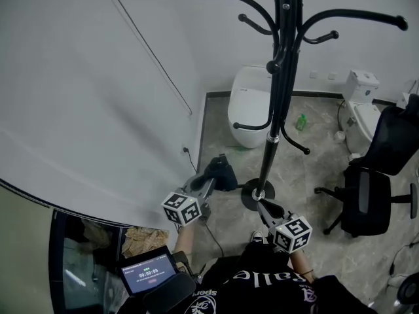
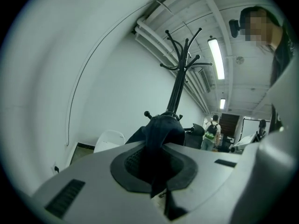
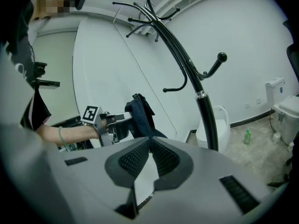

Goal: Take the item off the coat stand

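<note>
The dark cloth item [image 1: 221, 173] is pinched between the jaws of the left gripper [image 1: 211, 183]. In the left gripper view the cloth fills the space between the two black pads, bulges out past their tips, and a thin fold of it trails back between the jaws towards the camera. The jaws are closed tightly on it.

The item is seen clear of the coat stand [image 1: 280, 77]. No hook is touched by it. In the head view it is held in the air to the left of the stand's round base, above the grey floor [image 1: 314, 169] and near the edge where the floor meets the white wall [image 1: 98, 110]. In the right gripper view it is shown to the left of the black pole, with open wall between the two.

The right gripper [image 1: 263, 208] is held just beside the stand's base in the head view. Its jaws are pressed together at the tips, and nothing is gripped between them. The item is well apart from these jaws, out ahead of them and to the left.
</note>
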A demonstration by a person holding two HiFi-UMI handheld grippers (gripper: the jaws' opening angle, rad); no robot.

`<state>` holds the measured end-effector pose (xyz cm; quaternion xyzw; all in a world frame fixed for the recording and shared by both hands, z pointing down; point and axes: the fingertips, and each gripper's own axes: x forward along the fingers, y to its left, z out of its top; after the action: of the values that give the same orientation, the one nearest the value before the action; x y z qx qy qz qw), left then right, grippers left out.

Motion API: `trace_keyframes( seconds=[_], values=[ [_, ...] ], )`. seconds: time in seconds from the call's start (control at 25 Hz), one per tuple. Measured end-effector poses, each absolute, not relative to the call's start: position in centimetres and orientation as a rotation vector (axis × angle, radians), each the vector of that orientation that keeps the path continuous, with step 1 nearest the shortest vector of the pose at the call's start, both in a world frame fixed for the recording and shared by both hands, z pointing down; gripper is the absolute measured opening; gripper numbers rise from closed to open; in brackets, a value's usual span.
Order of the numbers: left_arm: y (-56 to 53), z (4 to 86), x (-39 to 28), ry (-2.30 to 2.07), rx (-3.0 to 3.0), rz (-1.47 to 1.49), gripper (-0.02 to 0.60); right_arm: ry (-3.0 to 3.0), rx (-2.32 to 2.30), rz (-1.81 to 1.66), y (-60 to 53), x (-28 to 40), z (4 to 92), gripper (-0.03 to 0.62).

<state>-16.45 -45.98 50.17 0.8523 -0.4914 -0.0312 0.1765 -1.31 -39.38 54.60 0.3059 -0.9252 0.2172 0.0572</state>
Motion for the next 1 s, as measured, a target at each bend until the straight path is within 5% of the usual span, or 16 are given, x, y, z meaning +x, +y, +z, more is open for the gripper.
trace_keyframes(
  seconds=[1.0],
  values=[
    [-24.0,55.7,-14.2,-1.212,2.340,0.042,0.012,-2.764,1.099,0.693,-24.4,-2.0,55.5,0.035]
  ],
)
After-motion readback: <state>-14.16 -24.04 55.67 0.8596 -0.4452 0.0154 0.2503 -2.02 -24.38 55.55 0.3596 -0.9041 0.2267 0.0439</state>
